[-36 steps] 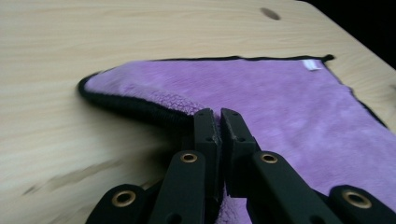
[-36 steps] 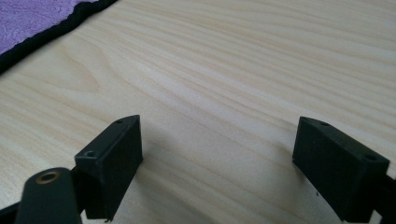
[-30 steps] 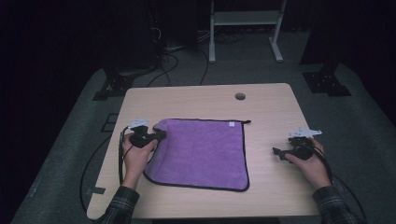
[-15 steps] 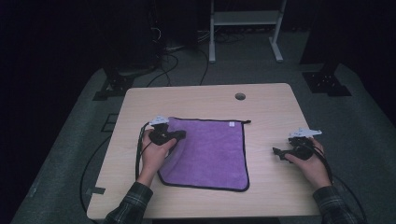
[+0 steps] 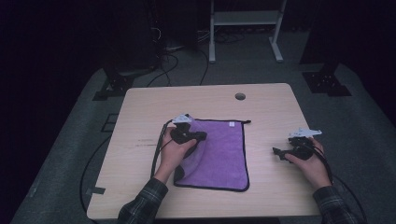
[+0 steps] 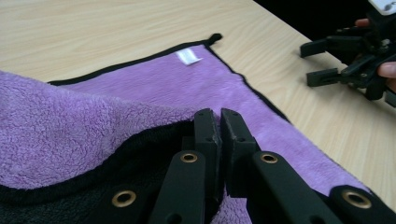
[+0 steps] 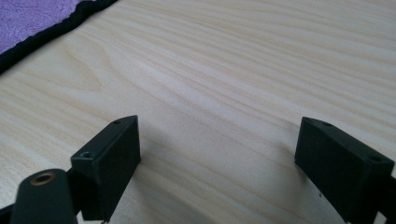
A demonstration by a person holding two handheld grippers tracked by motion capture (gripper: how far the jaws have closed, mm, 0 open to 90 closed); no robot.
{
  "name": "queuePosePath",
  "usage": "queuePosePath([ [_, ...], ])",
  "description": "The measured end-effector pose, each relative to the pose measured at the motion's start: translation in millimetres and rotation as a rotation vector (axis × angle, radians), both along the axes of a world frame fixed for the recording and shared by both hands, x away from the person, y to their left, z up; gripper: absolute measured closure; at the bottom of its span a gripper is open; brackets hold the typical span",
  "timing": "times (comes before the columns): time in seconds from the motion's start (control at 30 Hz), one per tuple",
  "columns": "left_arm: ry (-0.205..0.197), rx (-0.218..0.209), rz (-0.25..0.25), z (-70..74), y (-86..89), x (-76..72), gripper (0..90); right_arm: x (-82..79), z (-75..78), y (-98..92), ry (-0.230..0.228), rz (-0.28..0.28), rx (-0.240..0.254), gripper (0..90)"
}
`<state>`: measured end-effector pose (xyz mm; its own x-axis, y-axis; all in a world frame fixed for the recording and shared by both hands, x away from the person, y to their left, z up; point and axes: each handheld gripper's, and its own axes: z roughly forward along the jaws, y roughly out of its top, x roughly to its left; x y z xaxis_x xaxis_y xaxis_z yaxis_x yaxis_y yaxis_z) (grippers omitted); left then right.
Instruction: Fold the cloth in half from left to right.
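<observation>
Where the scene was taken in order of bulk, the pale wooden worktop (image 5: 205,105) came first, rectangular, with a small round hole (image 5: 240,96) near its far edge. Next stood the purple cloth (image 5: 224,154), fleecy and bound in black trim, lying flat on the middle of the worktop except along its left side, where the edge had been lifted and drawn over onto the rest of the fabric, showing a darker underside in the left tool view (image 6: 140,154). One black loop (image 5: 246,122) projected from its far right corner. Its small white label (image 6: 188,57) sat just inside the far hem. Following these came the left tool (image 5: 194,136), held in a hand with a plaid sleeve, positioned over the left part of the cloth; its jaws were pressed together with the black-trimmed edge of the cloth pinched between them, as seen in its own view (image 6: 219,126). Last of the larger items was the right tool (image 5: 279,152), held in the other hand, resting low over bare worktop well to the right of the cloth and apart from it; its jaws stood wide apart with nothing but wood grain between them (image 7: 219,140).
</observation>
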<state>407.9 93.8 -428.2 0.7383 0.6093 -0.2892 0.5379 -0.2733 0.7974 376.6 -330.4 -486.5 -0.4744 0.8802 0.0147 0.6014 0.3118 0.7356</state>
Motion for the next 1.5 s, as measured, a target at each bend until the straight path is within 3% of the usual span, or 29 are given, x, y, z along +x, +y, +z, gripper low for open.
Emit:
queuePosePath([
  [0.4, 0.021, 0.011, -0.092, -5.1, -43.7, 6.8, 86.1, 0.0, 0.0, 0.1, 0.001, 0.002, 0.000, 13.0],
  [0.87, 0.049, -0.021, -0.154, -7.1, -87.8, 15.5, 86.2, 0.0, 0.0, 0.0, 0.001, 0.002, 0.000, 12.9],
  [1.03, 0.065, -0.007, -0.179, -12.6, -107.8, 17.7, 86.1, 0.0, 0.0, 0.0, 0.001, 0.002, 0.000, 13.0],
  [1.2, 0.094, 0.042, -0.192, -28.0, -122.0, 20.2, 84.9, 0.0, 0.0, 0.1, 0.001, 0.002, 0.000, 12.9],
  [1.33, 0.090, 0.046, -0.202, -33.5, -125.5, 20.2, 77.1, 0.0, 0.0, 0.1, 0.002, 0.004, 0.000, 12.8],
  [1.5, 0.038, 0.028, -0.186, -21.0, -115.9, 16.8, 62.2, 0.1, 0.0, 0.0, 0.002, 0.007, -0.001, 12.8],
])
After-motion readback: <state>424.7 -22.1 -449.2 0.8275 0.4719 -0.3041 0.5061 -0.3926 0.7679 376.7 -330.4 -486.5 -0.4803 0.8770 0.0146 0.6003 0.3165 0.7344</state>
